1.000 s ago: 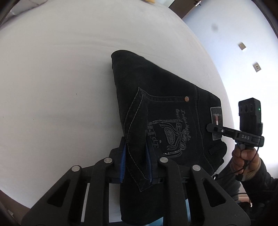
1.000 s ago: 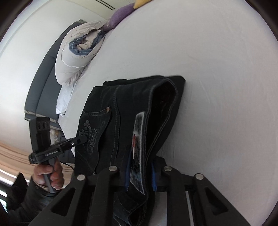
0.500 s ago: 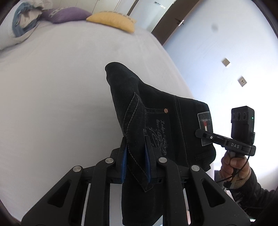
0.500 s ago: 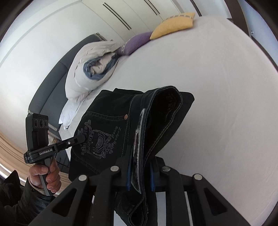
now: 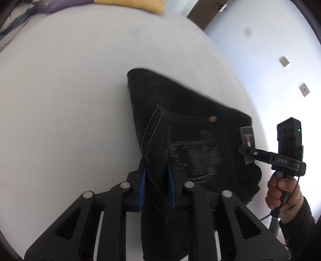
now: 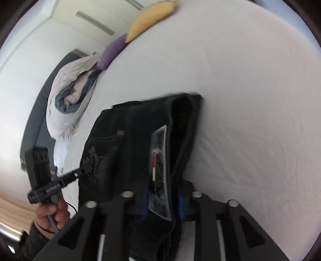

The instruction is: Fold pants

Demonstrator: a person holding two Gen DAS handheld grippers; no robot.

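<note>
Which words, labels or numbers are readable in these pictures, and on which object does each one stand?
"DAS": on the right gripper, seen in the left wrist view.
Lettering on the left gripper, right wrist view: blurred, not readable.
Patch on the waistband of the pants: print with a red and white mark, not readable.
Embroidered pocket design: blurred, not readable.

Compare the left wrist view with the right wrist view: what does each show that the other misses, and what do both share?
Only the left wrist view shows the pale wall with two small plates and the dark door frame.

Only the right wrist view shows the bundled grey-white duvet and white wardrobe doors.

Both show the black denim pants, clamped by each gripper, the white bed sheet and yellow cushion.
</note>
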